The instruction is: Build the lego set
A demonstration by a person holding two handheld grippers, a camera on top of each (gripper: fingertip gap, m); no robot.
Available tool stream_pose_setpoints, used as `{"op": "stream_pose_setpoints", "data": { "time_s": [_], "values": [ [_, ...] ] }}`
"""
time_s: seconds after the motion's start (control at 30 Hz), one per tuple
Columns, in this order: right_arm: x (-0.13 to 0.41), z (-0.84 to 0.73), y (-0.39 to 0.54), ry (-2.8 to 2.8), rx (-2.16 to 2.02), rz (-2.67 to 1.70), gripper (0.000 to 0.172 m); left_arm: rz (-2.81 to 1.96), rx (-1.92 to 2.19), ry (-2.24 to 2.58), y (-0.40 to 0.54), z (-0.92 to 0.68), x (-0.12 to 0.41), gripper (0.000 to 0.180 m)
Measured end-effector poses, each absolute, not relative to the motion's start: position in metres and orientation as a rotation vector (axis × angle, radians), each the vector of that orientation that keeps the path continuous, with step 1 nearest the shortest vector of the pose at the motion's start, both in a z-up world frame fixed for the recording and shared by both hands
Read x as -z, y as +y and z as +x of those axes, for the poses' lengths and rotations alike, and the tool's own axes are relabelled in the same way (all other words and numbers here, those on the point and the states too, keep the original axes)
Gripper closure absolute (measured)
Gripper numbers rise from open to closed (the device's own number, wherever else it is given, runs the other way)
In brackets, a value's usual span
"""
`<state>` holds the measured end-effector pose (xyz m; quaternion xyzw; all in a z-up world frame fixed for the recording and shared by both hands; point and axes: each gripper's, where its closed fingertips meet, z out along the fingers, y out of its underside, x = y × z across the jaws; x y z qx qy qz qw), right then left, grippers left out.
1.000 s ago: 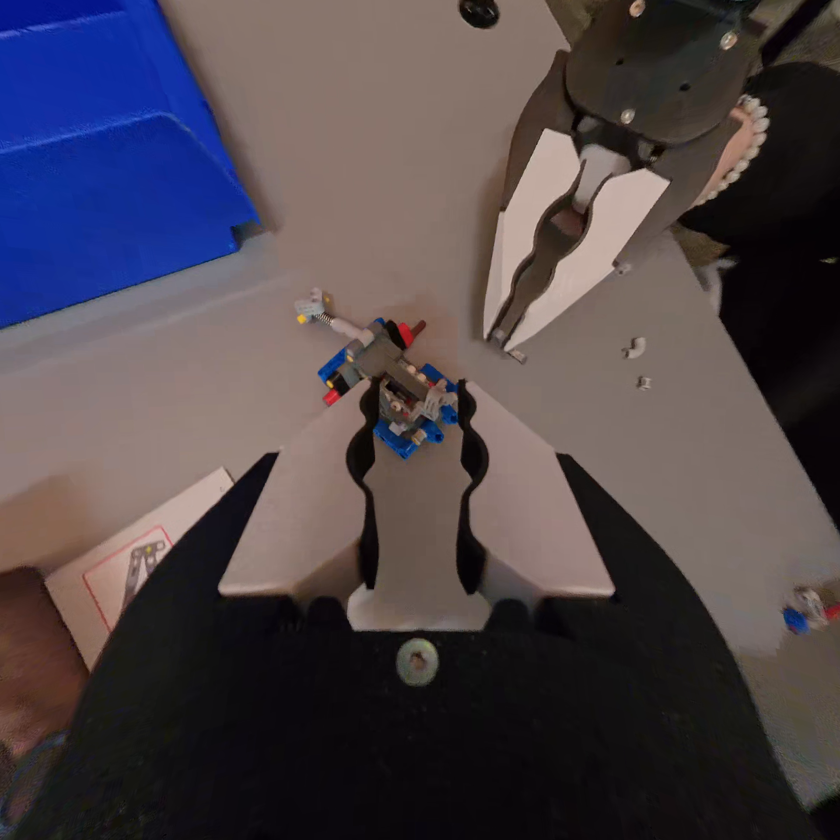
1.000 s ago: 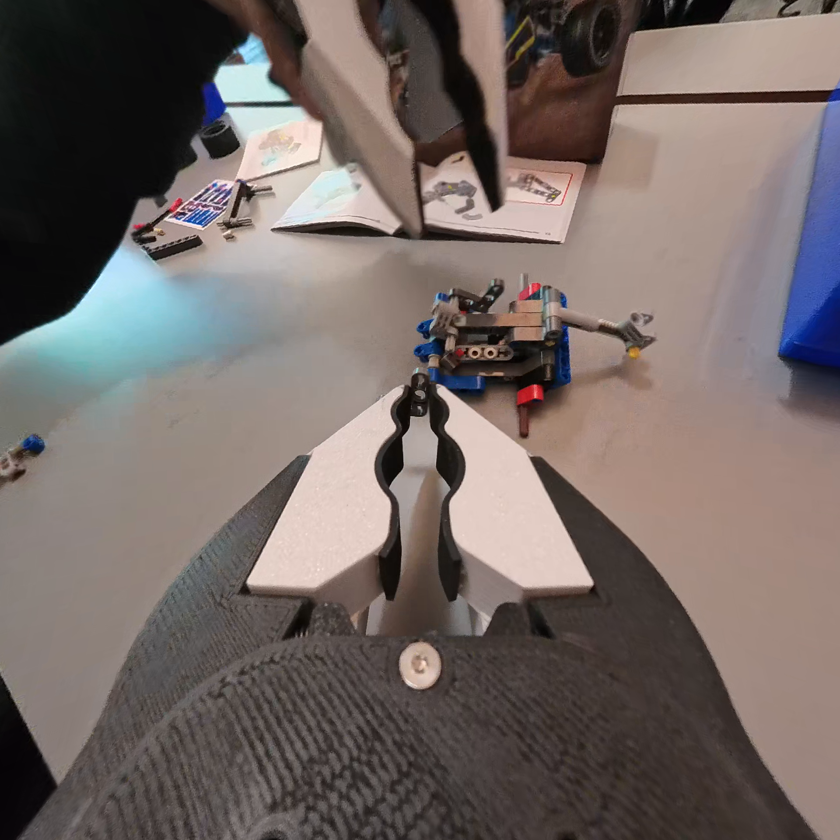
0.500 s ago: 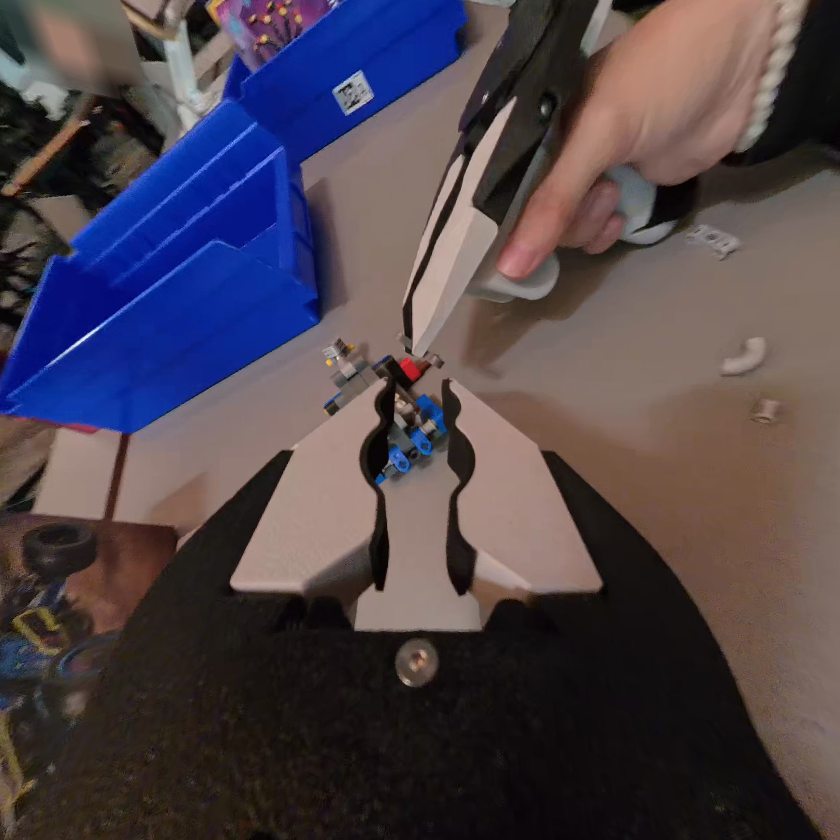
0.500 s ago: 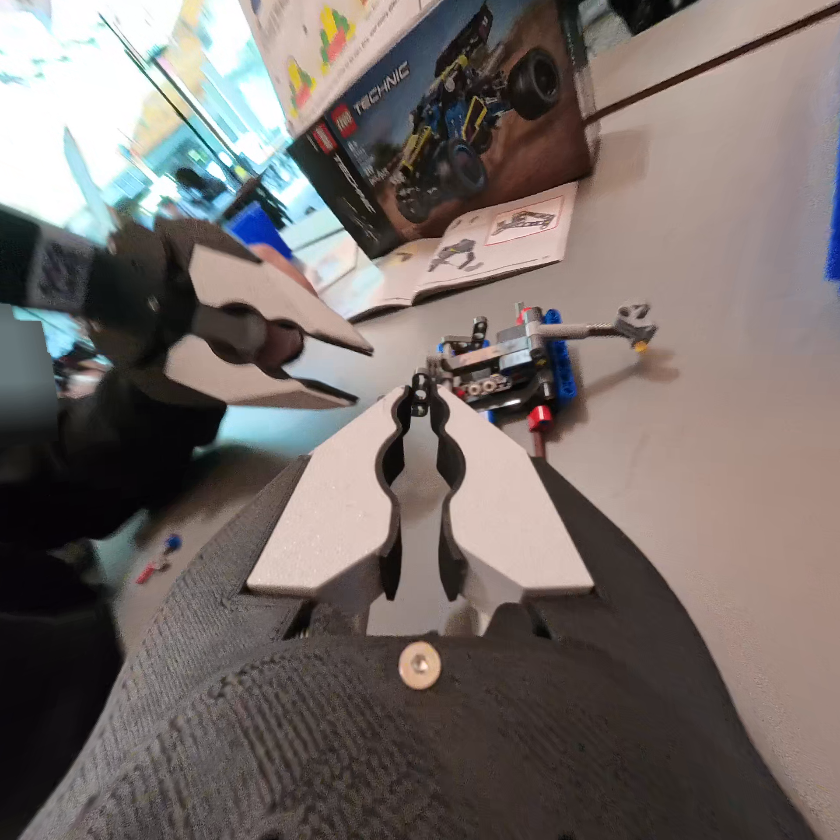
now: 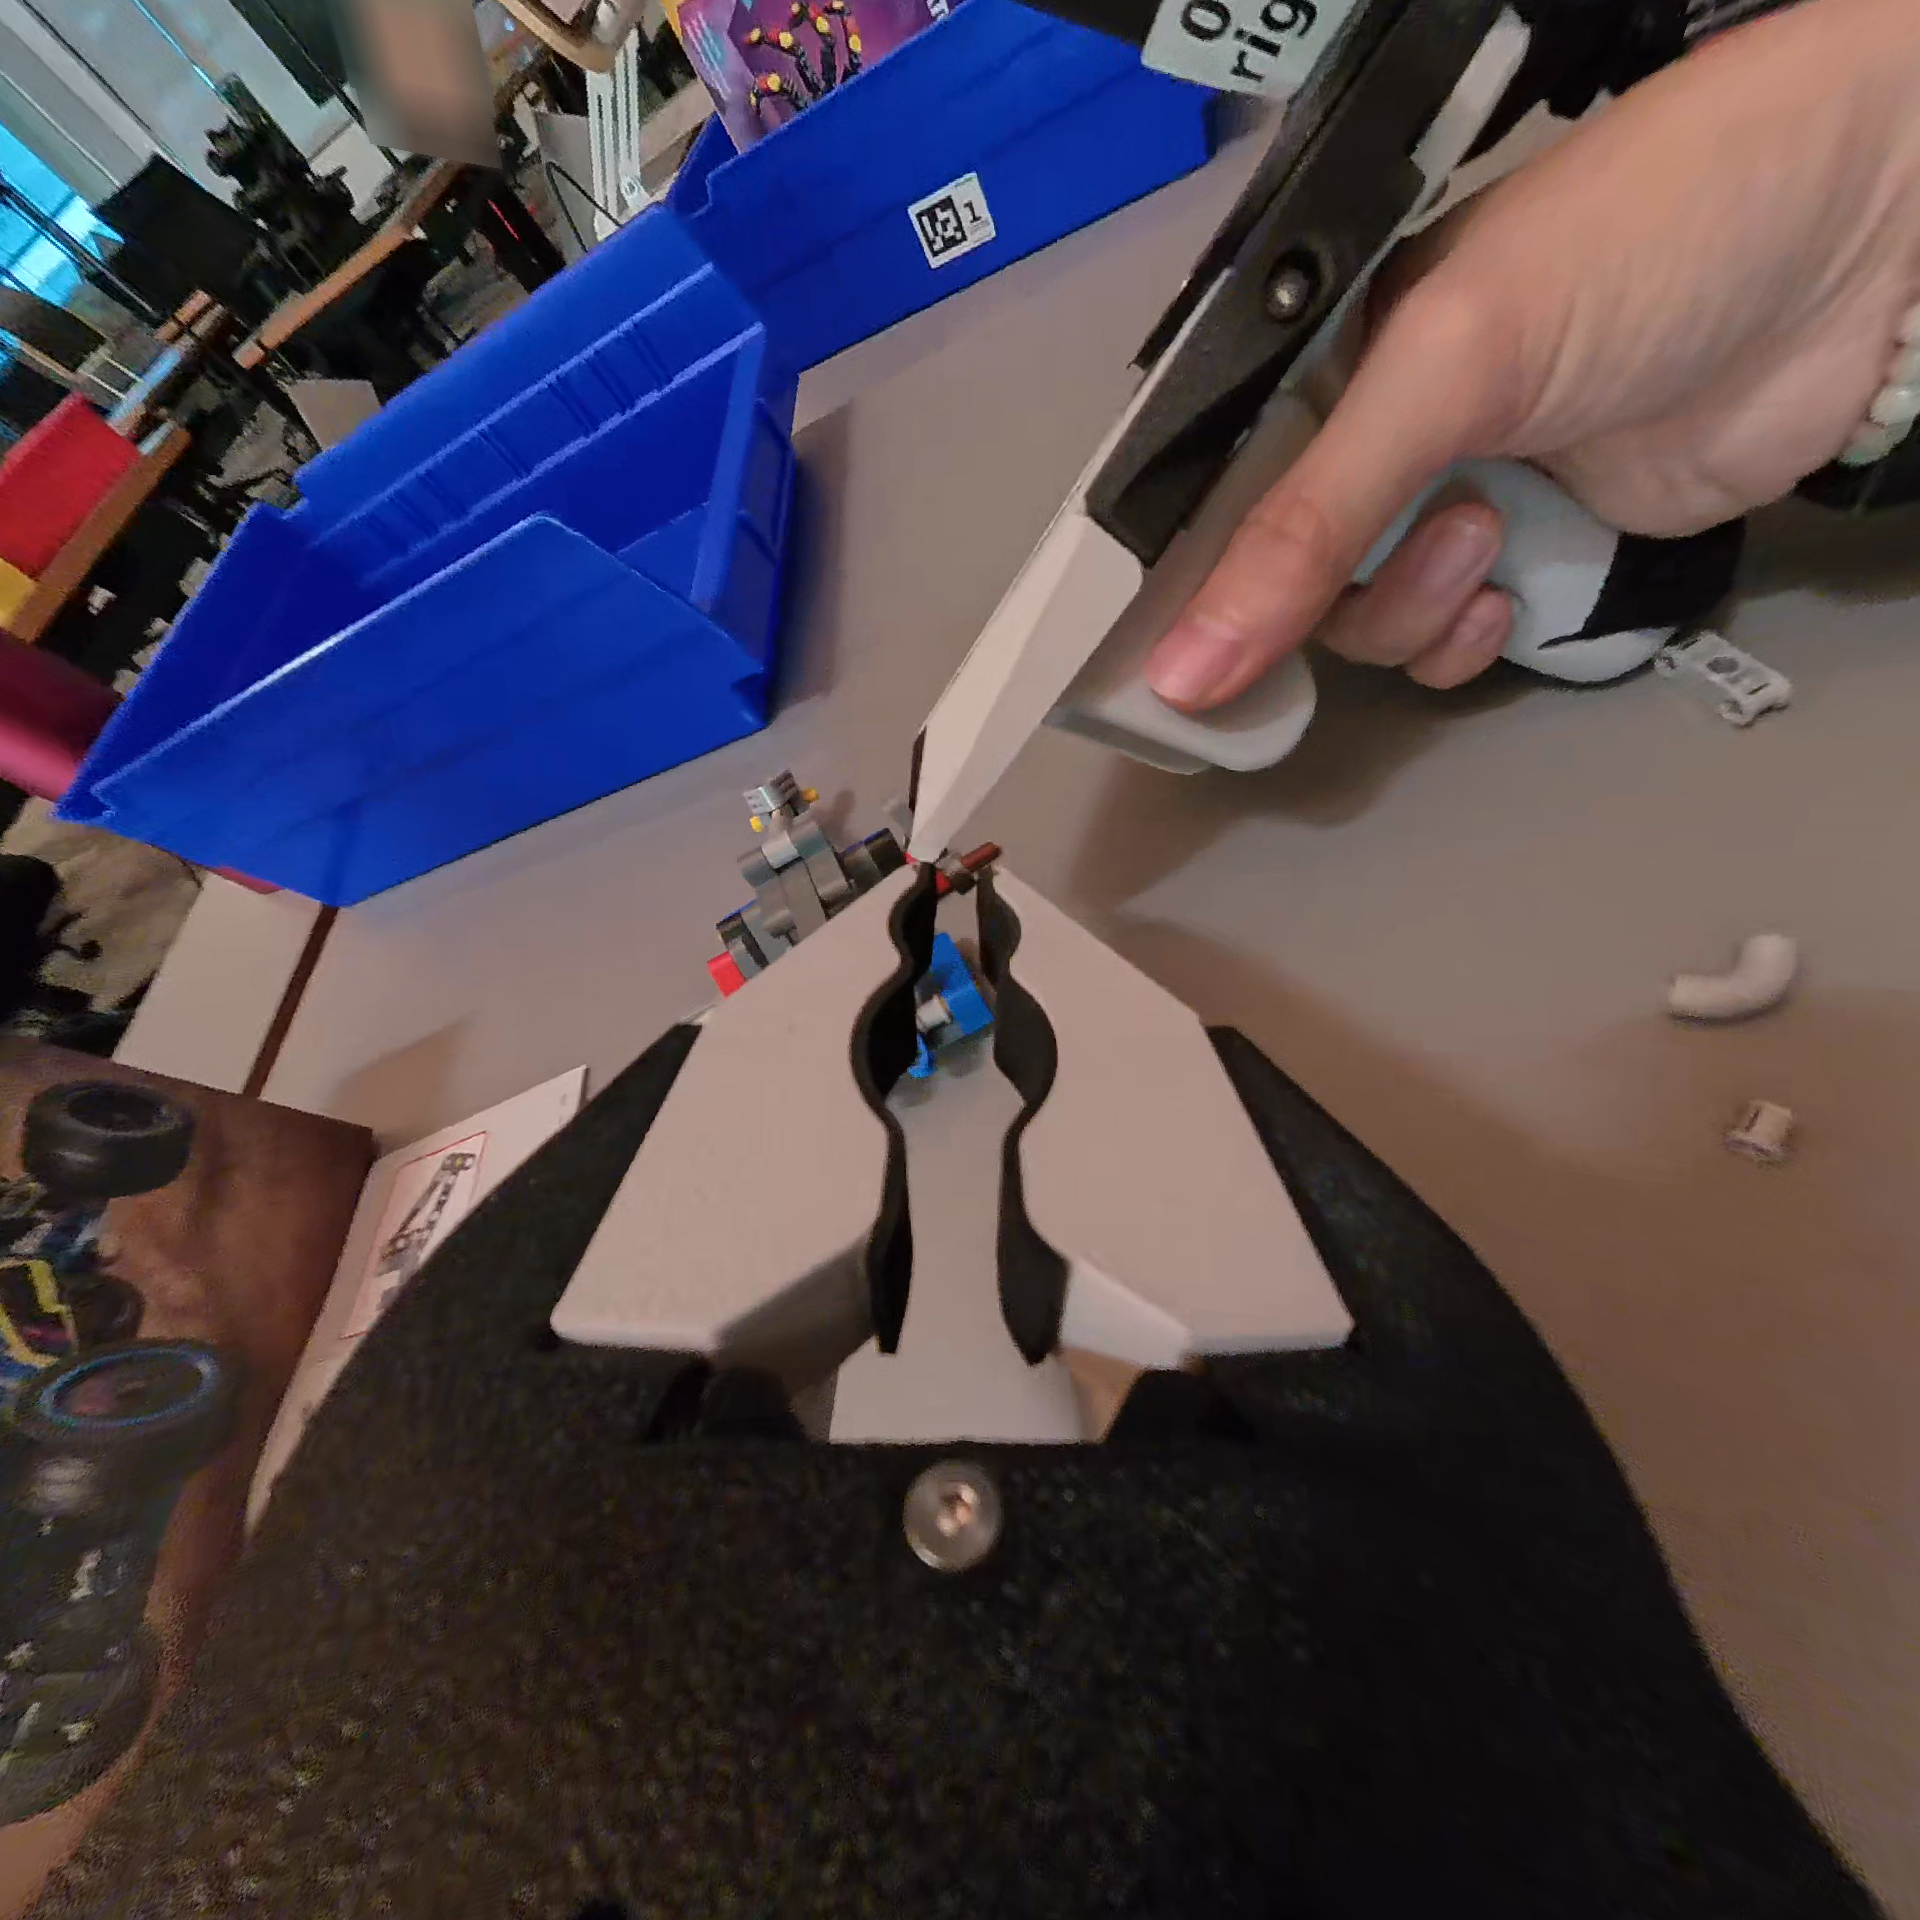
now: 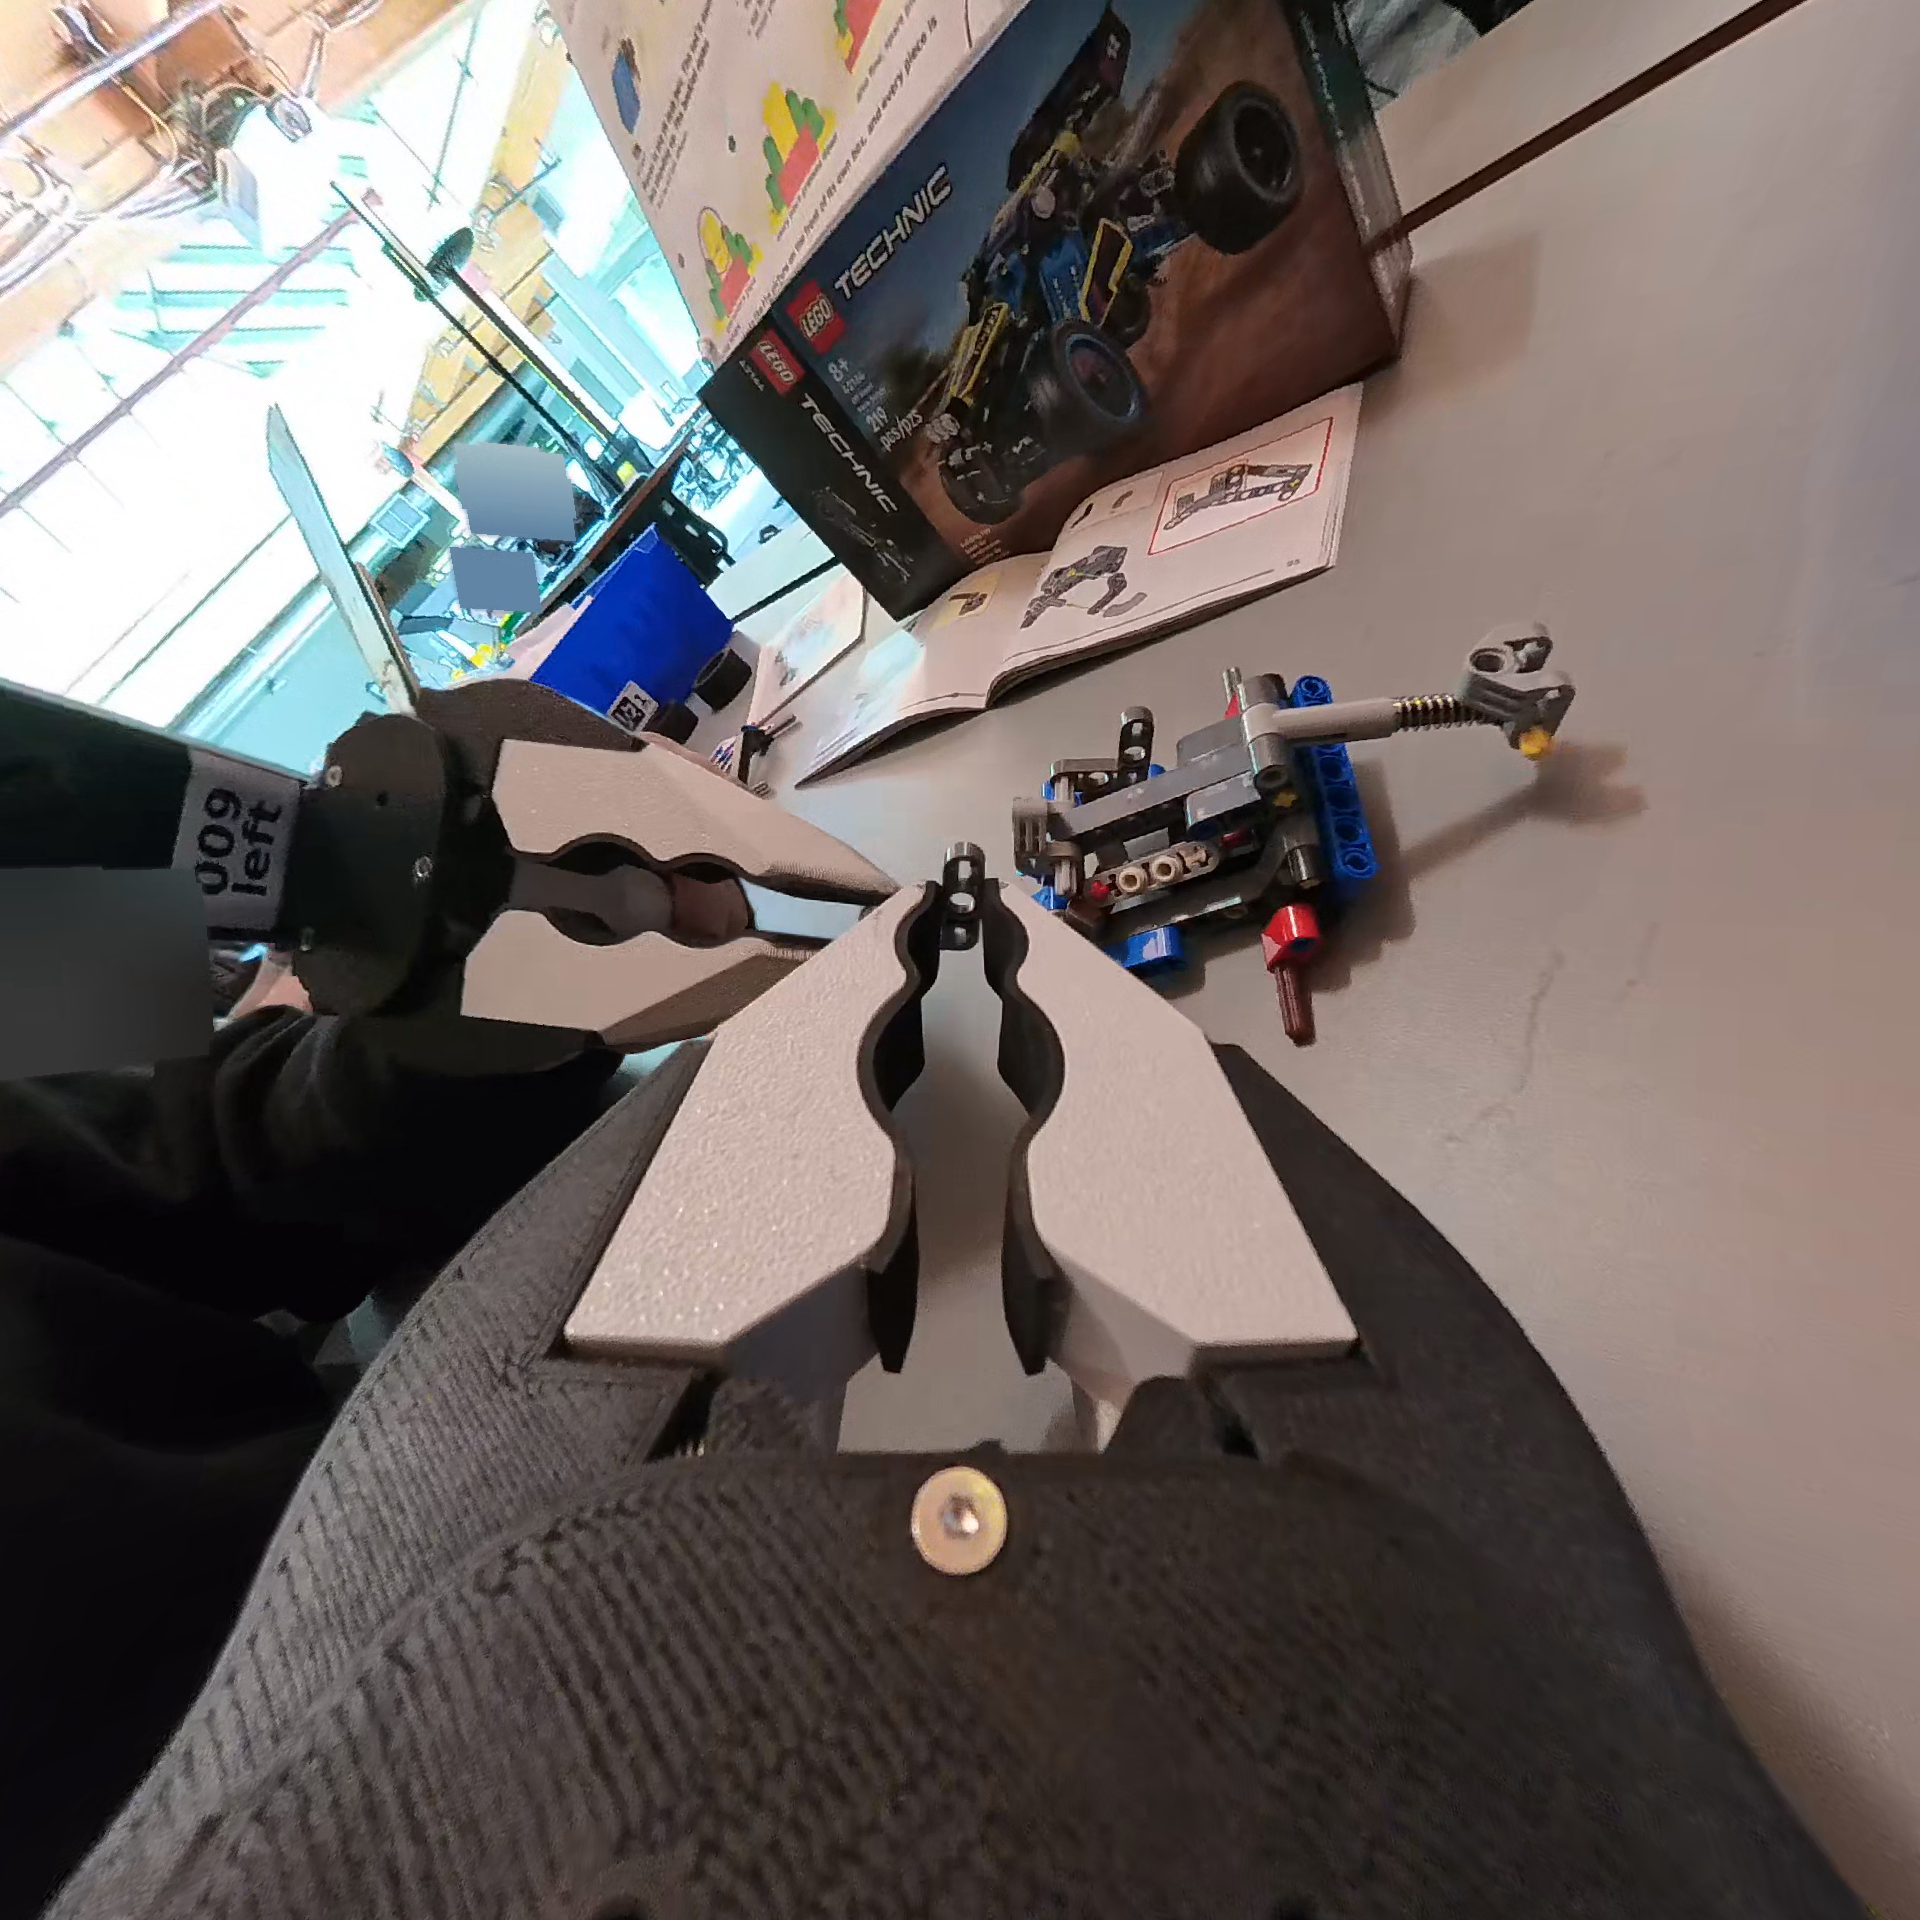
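A hand (image 5: 1621, 343) grips the right gripper (image 6: 962, 902) by its handle, a finger on the trigger, tips angled down at the model (image 6: 1205, 831). The left gripper (image 5: 948, 894) reaches in low from the opposite side, its tips close beside the right one's.

The grey desk (image 6: 1662, 1143) carries two blue bins (image 5: 436, 665), a box (image 6: 1060, 312) and an open booklet (image 6: 1143, 561) toward its far edge; loose pieces (image 5: 1730, 982) lie apart. An office shows behind.

The right fingers pinch a small black connector (image 6: 963, 883). The left fingers stand slightly apart over the model, gripping nothing.
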<state>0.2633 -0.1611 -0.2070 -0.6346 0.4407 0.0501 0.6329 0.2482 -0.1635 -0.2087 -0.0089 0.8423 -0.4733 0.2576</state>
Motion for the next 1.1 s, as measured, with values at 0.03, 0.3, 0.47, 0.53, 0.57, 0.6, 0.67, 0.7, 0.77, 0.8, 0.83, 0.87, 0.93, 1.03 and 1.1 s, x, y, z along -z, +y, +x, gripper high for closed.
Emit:
{"op": "stream_pose_setpoints", "data": {
  "time_s": [0.03,0.3,0.47,0.53,0.57,0.6,0.67,0.7,0.77,0.8,0.83,0.87,0.93,1.03,1.1],
  "values": [
    [0.208,0.263,-0.161,1.012,-0.121,-1.456,0.167,-0.005,1.266,2.275,-0.163,0.248,0.210,0.178],
    [0.206,0.255,-0.171,0.745,0.285,-1.776,0.155,-0.227,1.355,2.388,-0.155,0.252,0.210,0.180],
    [0.199,0.248,-0.156,0.391,0.776,-1.916,0.152,-0.531,1.501,2.481,-0.160,0.252,0.217,0.180],
    [0.205,0.250,-0.154,0.321,0.877,-1.962,0.151,-0.616,1.542,2.483,-0.161,0.254,0.217,0.180],
    [0.207,0.251,-0.154,0.303,0.915,-1.971,0.153,-0.655,1.558,2.490,-0.161,0.254,0.218,0.180],
    [0.208,0.251,-0.152,0.282,0.937,-1.974,0.155,-0.692,1.577,2.494,-0.162,0.255,0.218,0.180],
    [0.211,0.253,-0.152,0.269,0.986,-1.982,0.161,-0.736,1.608,2.499,-0.164,0.255,0.217,0.180],
    [0.213,0.255,-0.152,0.263,1.010,-1.992,0.162,-0.752,1.608,2.506,-0.164,0.256,0.218,0.180],
    [0.213,0.257,-0.153,0.245,1.050,-1.993,0.162,-0.780,1.635,2.513,-0.164,0.257,0.219,0.180],
    [0.213,0.259,-0.155,0.250,1.086,-1.991,0.159,-0.793,1.651,2.520,-0.164,0.257,0.218,0.180],
    [0.214,0.262,-0.158,0.253,1.117,-2.003,0.157,-0.801,1.659,2.533,-0.164,0.256,0.218,0.180],
    [0.217,0.262,-0.159,0.235,1.127,-2.016,0.157,-0.806,1.660,2.541,-0.164,0.256,0.219,0.180],
    [0.216,0.258,-0.154,0.189,1.118,-2.006,0.162,-0.818,1.663,2.542,-0.164,0.255,0.219,0.180],
    [0.218,0.262,-0.156,0.199,1.135,-2.027,0.164,-0.830,1.679,2.538,-0.165,0.254,0.218,0.180],
    [0.220,0.264,-0.157,0.187,1.176,-2.035,0.165,-0.847,1.695,2.546,-0.167,0.252,0.217,0.180]
  ]
}}
